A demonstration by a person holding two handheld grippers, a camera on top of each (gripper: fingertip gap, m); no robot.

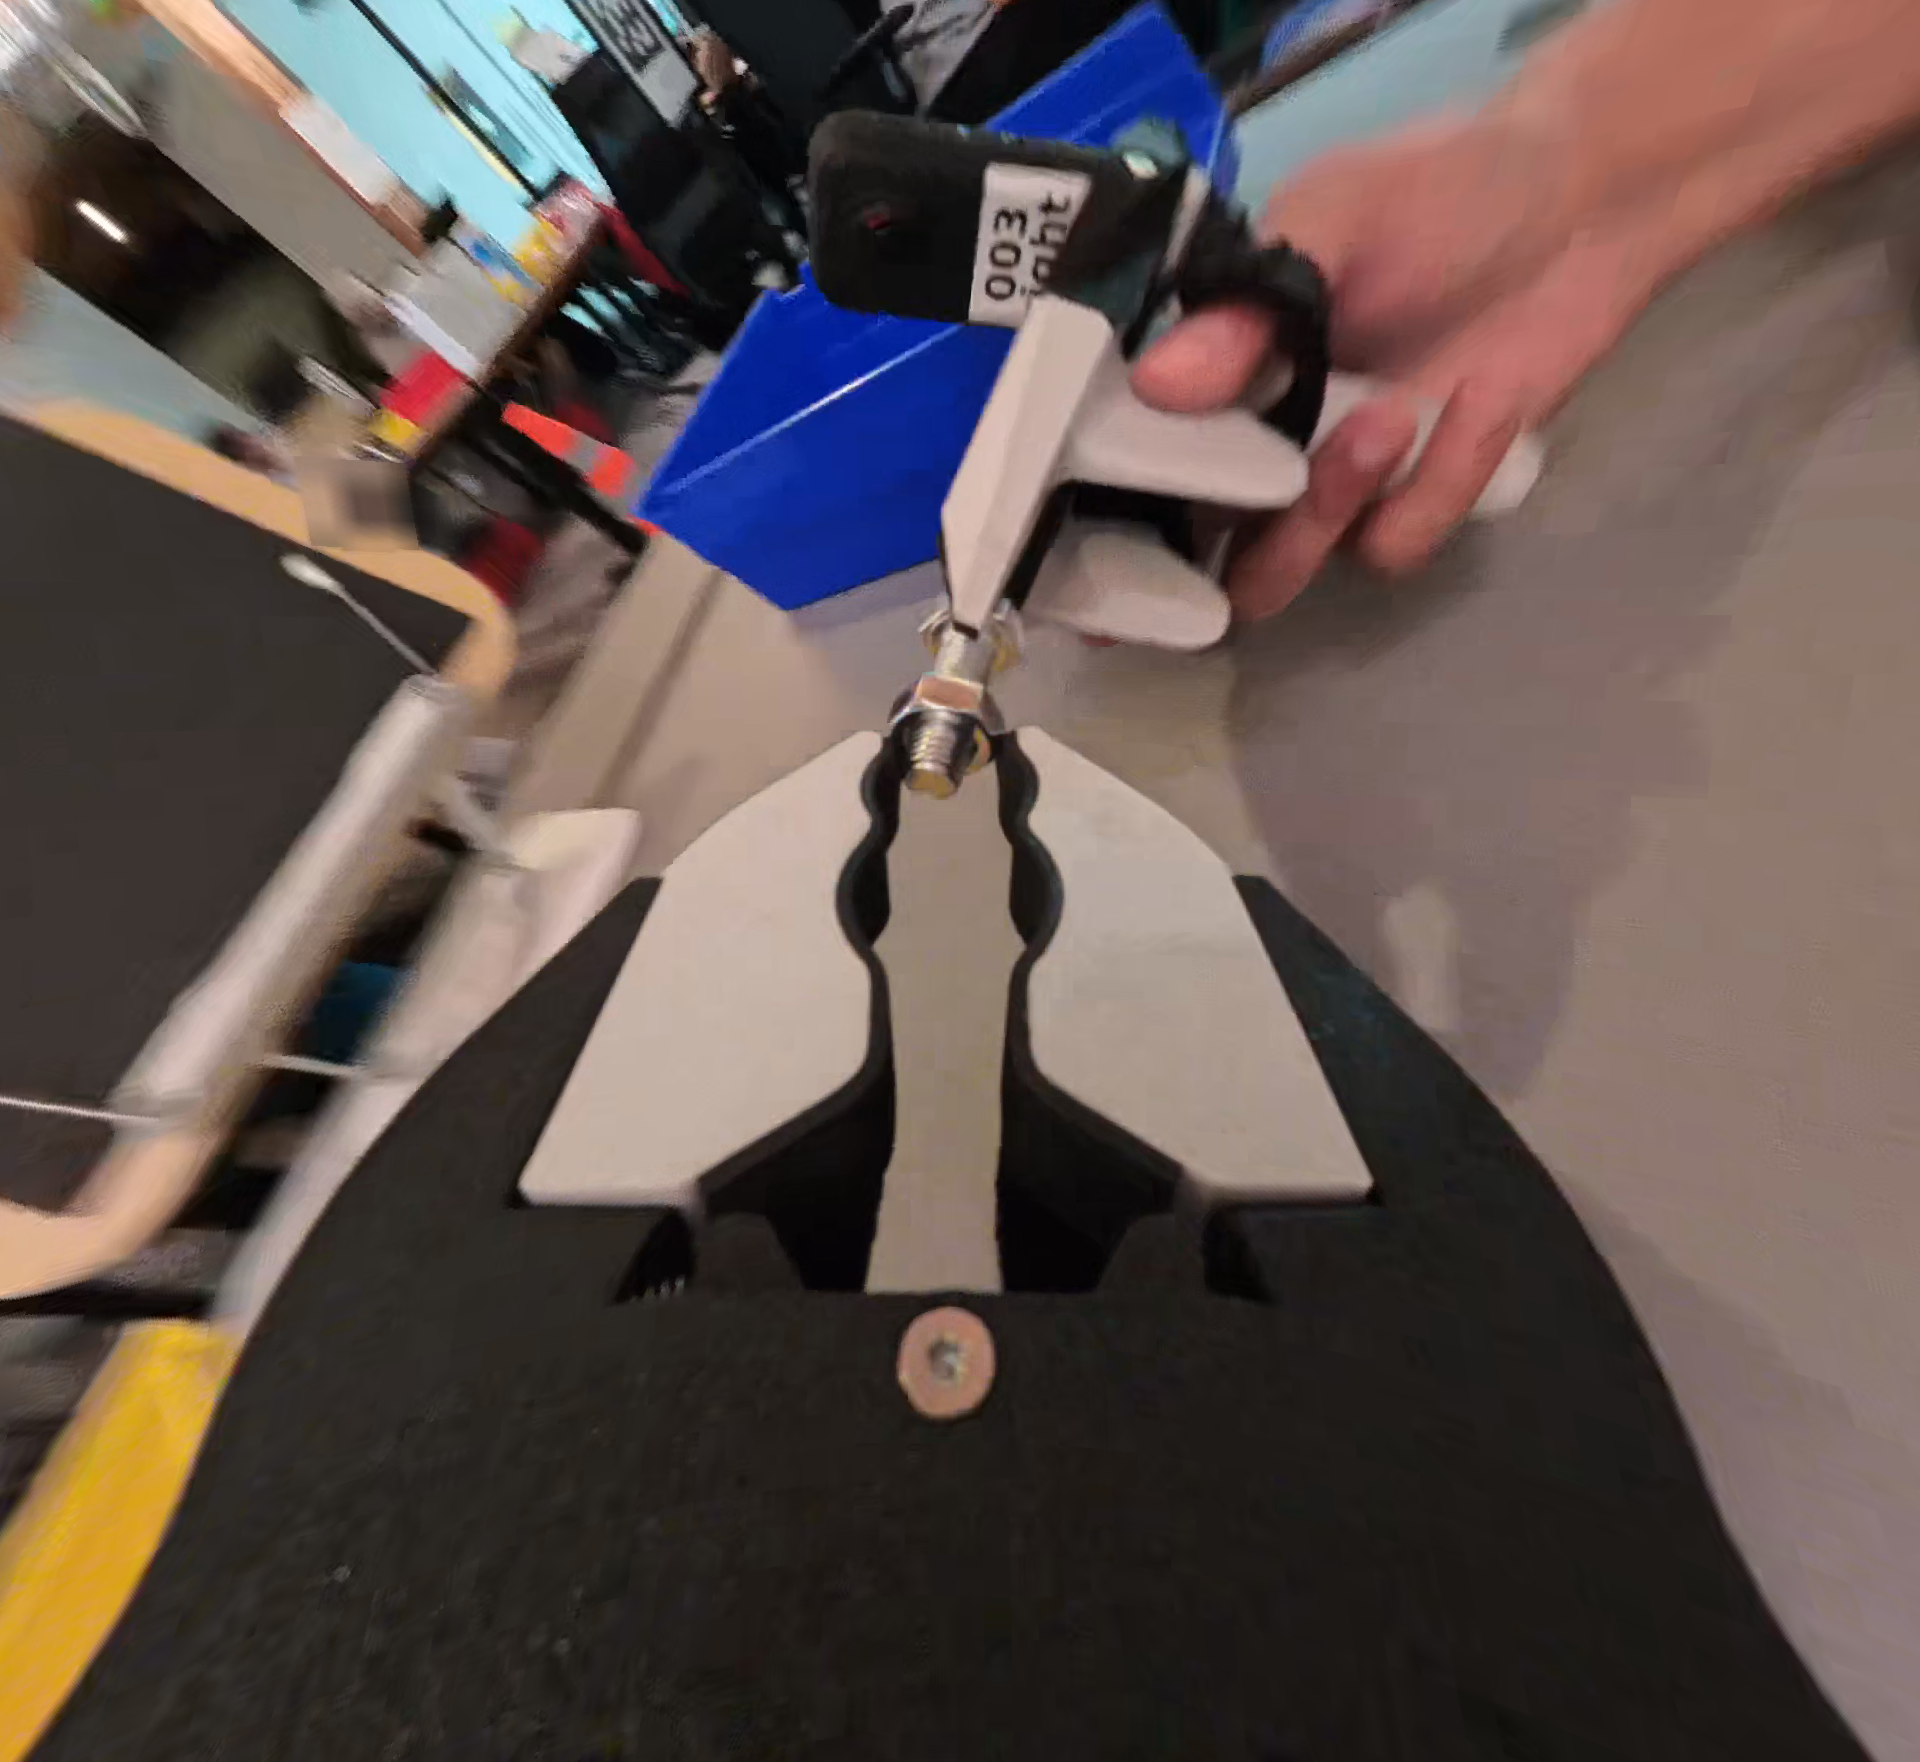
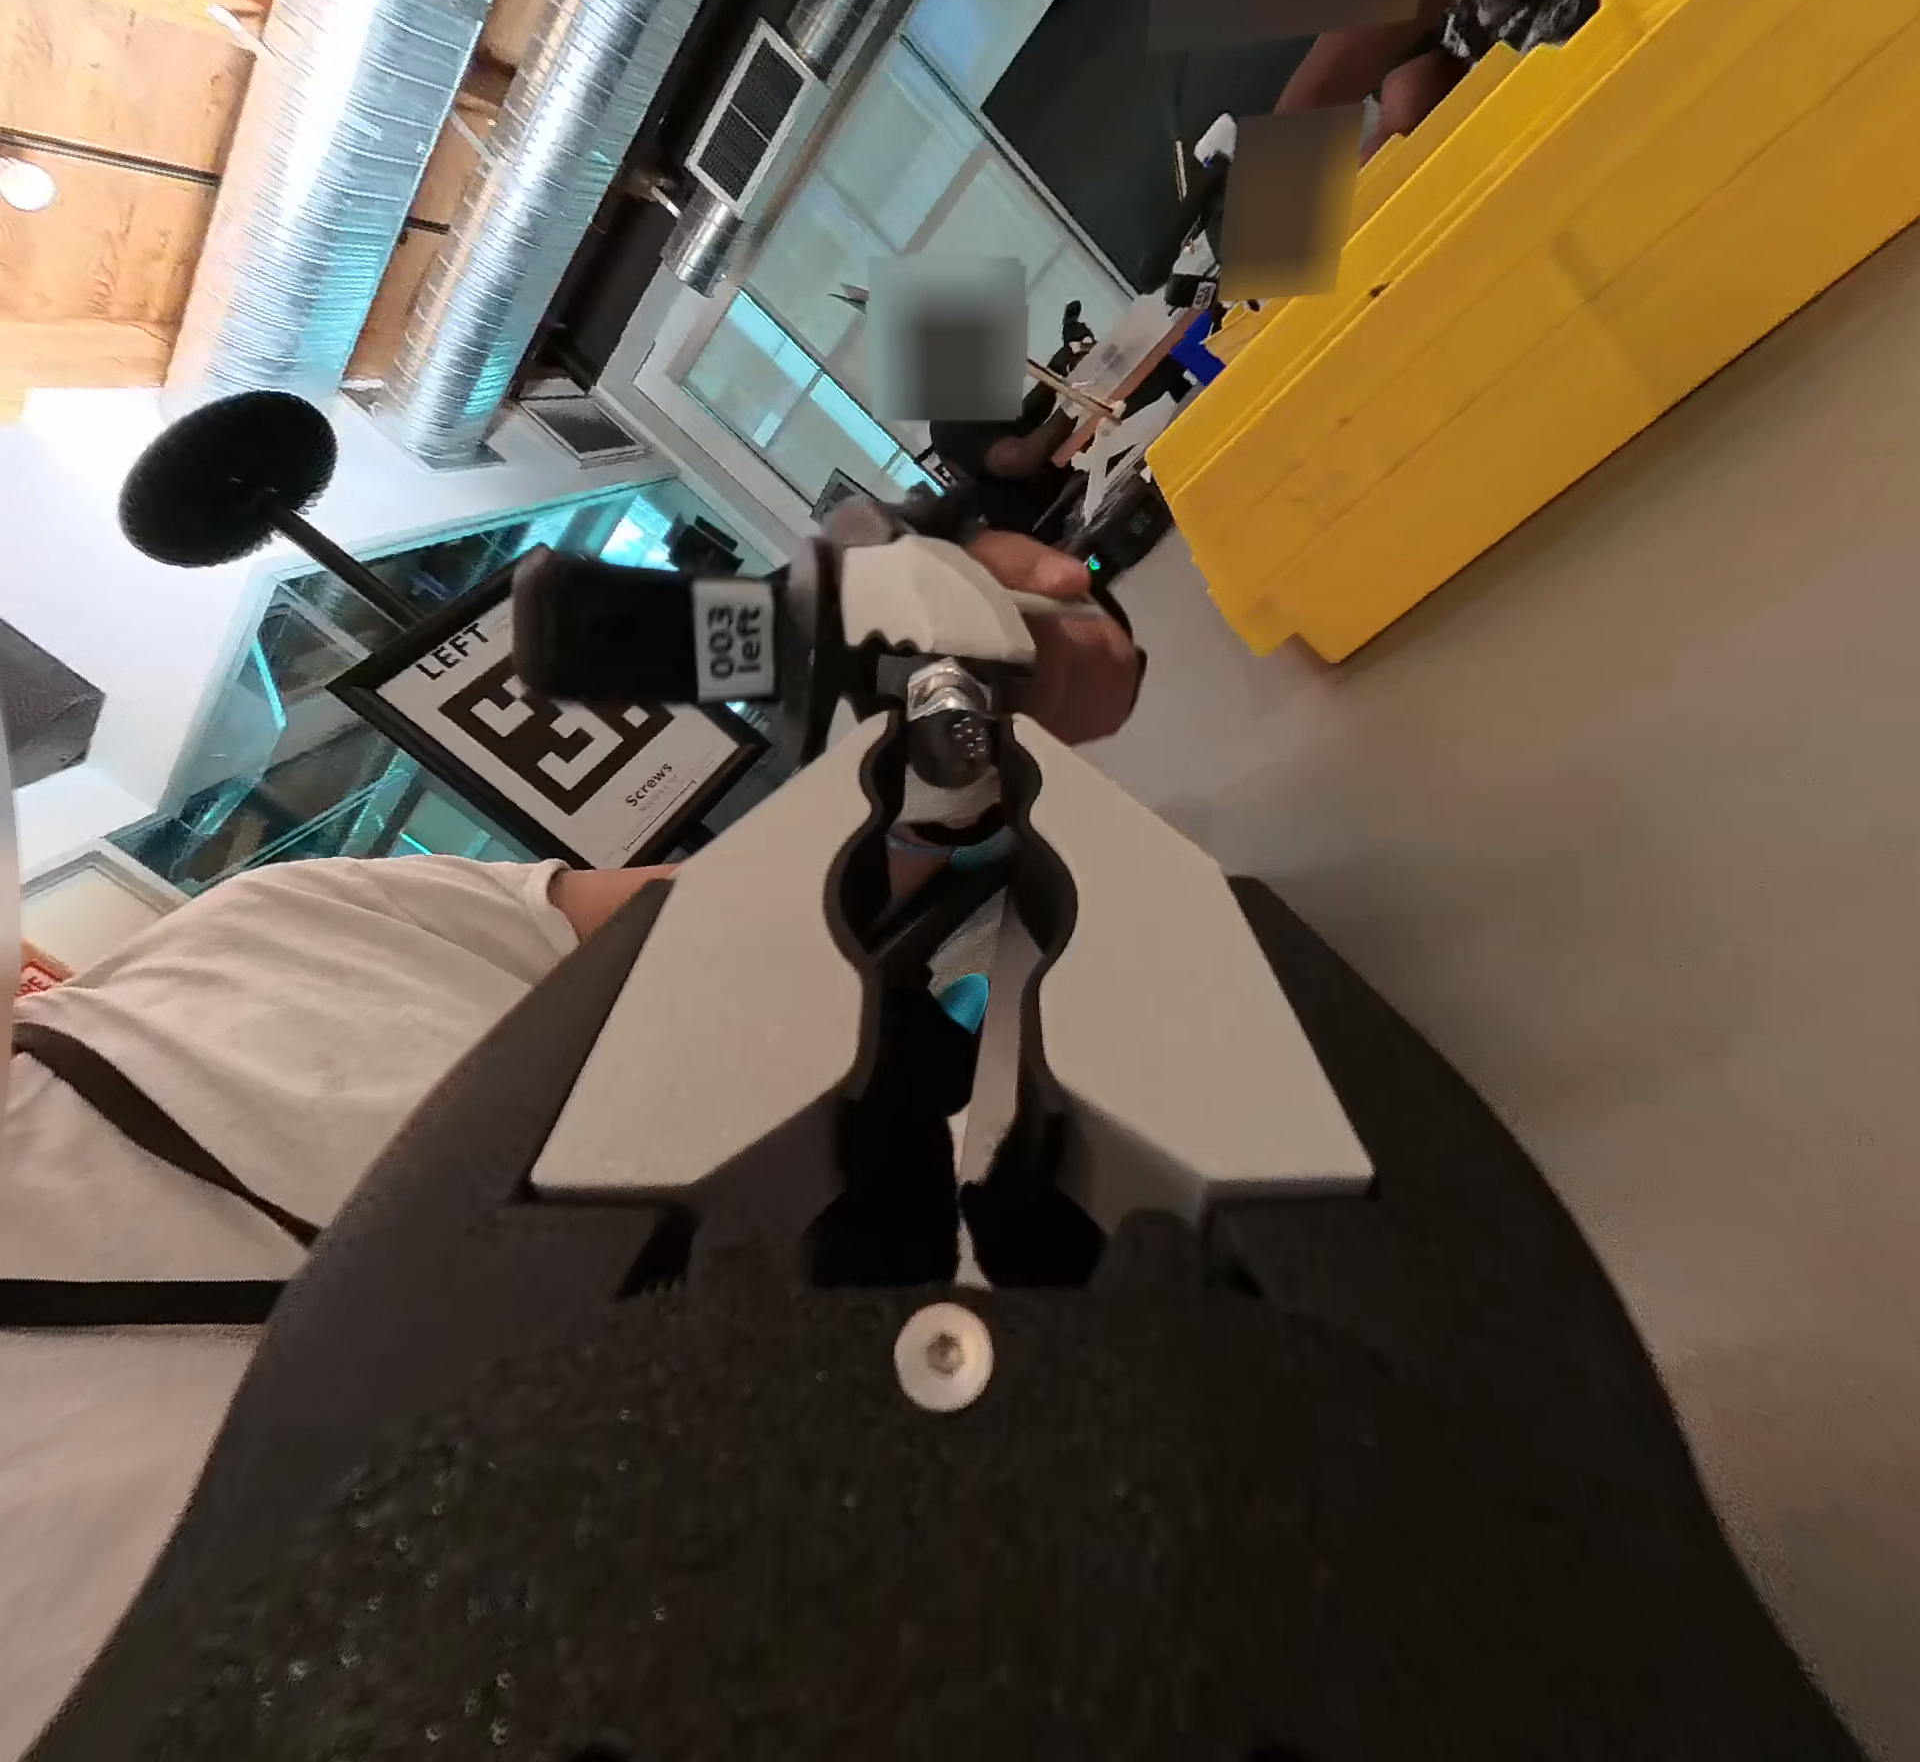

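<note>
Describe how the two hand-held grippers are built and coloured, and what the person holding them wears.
Each hand-held gripper, left and right, has a textured black body with a central screw, and two flat pale grey fingers edged with wavy black pads. Seen from the other side, each carries a black camera block with a white label. The person wears a white short sleeve.

In the left wrist view, the threaded silver metal bolt with nuts (image 1: 943,725) sits mid-frame between the left gripper (image 1: 940,762) below and the right gripper (image 1: 971,621) above. The blue plastic bin (image 1: 831,465) lies behind, the hand (image 1: 1403,341) right of centre.
</note>
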